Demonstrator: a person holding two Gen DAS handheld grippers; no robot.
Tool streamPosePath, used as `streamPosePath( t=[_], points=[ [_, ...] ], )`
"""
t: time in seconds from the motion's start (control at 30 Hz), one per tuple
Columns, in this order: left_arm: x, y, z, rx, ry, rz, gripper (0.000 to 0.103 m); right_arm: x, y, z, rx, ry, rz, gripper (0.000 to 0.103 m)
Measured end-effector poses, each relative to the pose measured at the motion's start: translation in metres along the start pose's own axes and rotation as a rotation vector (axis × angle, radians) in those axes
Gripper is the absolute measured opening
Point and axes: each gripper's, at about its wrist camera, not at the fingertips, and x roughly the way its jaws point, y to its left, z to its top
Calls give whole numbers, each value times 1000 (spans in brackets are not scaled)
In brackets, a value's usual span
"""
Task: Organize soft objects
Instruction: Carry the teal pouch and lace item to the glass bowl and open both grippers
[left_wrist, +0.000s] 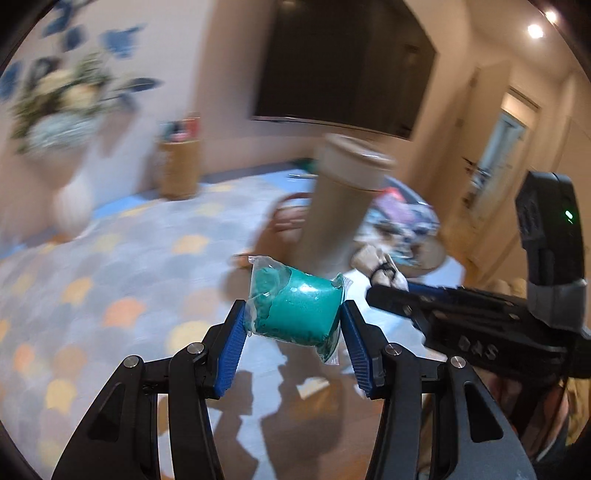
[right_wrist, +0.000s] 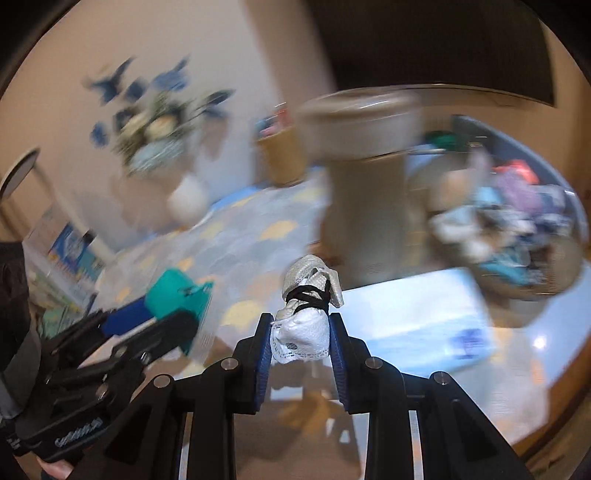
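Observation:
A teal soft block sealed in clear plastic (left_wrist: 295, 310) hangs in the air with my left gripper (left_wrist: 293, 319) shut on its two sides. From the right wrist view the same teal block (right_wrist: 177, 295) and left gripper (right_wrist: 162, 317) show at lower left. My right gripper (right_wrist: 300, 328) is shut on a white rolled cloth bundle tied with black cord (right_wrist: 308, 306), whose top sticks up past the blue pads. In the left wrist view the right gripper (left_wrist: 380, 291) reaches in from the right with the bundle (left_wrist: 384, 273) at its tip. Both views are blurred by motion.
A tall beige cylinder with a lid (left_wrist: 343, 199) stands just ahead. Behind it a round basket of mixed cloth items (right_wrist: 517, 229) sits at the right. A light blue box (right_wrist: 424, 325) lies on the glossy table (right_wrist: 546, 321). A patterned rug (left_wrist: 110, 280), white vase (left_wrist: 72, 206) and wicker bin (left_wrist: 179, 166) lie beyond.

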Motion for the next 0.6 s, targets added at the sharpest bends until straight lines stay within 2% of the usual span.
streamPosePath(
  t=[0.17, 0.27, 0.4, 0.47, 0.6],
  points=[
    [30, -60, 21, 99, 34, -109, 48, -23, -58, 15, 88, -62, -91, 28],
    [42, -92, 35, 149, 21, -126, 48, -36, -88, 30, 113, -96, -128, 28],
    [61, -120, 60, 168, -5, -94, 49, -49, -116, 55, 103, -156, -181, 28],
    [75, -128, 72, 168, 8, -76, 49, -52, -136, 71, 109, -175, -195, 28],
    [100, -137, 91, 157, 12, -50, 49, -50, -168, 96, 128, -165, -204, 28]
  ],
)
